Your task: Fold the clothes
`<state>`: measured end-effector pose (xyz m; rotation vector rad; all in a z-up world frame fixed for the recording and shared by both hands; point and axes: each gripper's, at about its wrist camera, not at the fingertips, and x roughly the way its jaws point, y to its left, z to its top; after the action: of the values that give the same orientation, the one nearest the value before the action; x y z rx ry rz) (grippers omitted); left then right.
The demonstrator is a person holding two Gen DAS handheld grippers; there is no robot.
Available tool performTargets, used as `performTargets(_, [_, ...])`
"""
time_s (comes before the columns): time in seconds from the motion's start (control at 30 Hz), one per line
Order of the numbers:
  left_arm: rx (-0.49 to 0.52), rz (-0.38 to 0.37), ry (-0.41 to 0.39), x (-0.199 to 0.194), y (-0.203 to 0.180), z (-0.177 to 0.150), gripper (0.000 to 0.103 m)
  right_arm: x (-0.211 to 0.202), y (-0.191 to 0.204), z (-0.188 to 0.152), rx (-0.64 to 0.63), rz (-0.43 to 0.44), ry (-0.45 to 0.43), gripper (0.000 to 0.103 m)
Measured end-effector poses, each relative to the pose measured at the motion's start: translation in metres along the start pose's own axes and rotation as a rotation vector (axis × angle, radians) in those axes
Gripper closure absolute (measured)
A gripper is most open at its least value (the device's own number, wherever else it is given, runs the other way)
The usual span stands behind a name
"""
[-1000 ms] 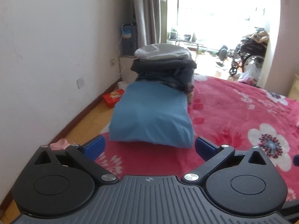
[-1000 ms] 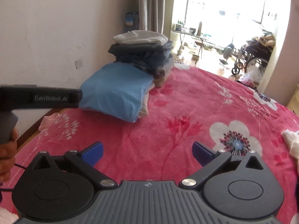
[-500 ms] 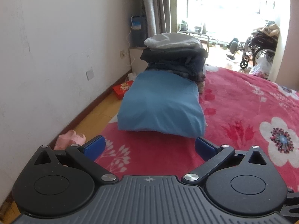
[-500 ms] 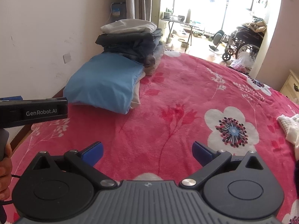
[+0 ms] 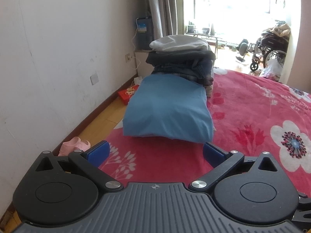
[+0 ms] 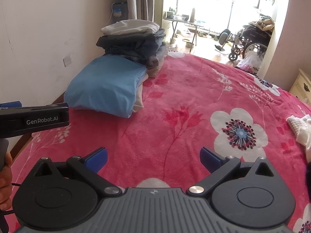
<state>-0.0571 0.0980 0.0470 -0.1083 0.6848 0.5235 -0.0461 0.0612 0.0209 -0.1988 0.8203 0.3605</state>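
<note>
Two grippers, both spread wide with nothing held. Left gripper (image 5: 155, 152) low over the red flowered blanket (image 5: 252, 104), jaws apart and bare. Right gripper (image 6: 153, 159) the same, jaws apart and bare, over the same blanket. Straight ahead of the left jaws, near but not touching: a folded blue top (image 5: 167, 110), flat and neat. Just behind it, touching: a tall stack of folded clothes (image 5: 182, 62), dark ones below and a pale grey one on top. From the right jaws, both piles ahead and off to the left side. Far off to the right of the right jaws, at the edge of the view: a white knitted garment (image 6: 299, 128), loose and crumpled, not folded yet. So, most likely, much done and a bit left: two tidy piles made, one messy piece to go, maybe more out of sight. No baskets, boxes or bins on the bed, so nothing to look inside. Only a small red box (image 5: 127, 95) down on the floor, ahead and left of the left jaws, with what is inside too small to tell.
</note>
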Motion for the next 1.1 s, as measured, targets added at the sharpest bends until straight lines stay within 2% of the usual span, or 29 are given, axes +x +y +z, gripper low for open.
performTargets(1.1, [-0.004,0.019,-0.022,-0.0064,0.0025,-0.0006,0.000,-0.0024,0.0055,0.0021,-0.022,-0.018,-0.033,0.000])
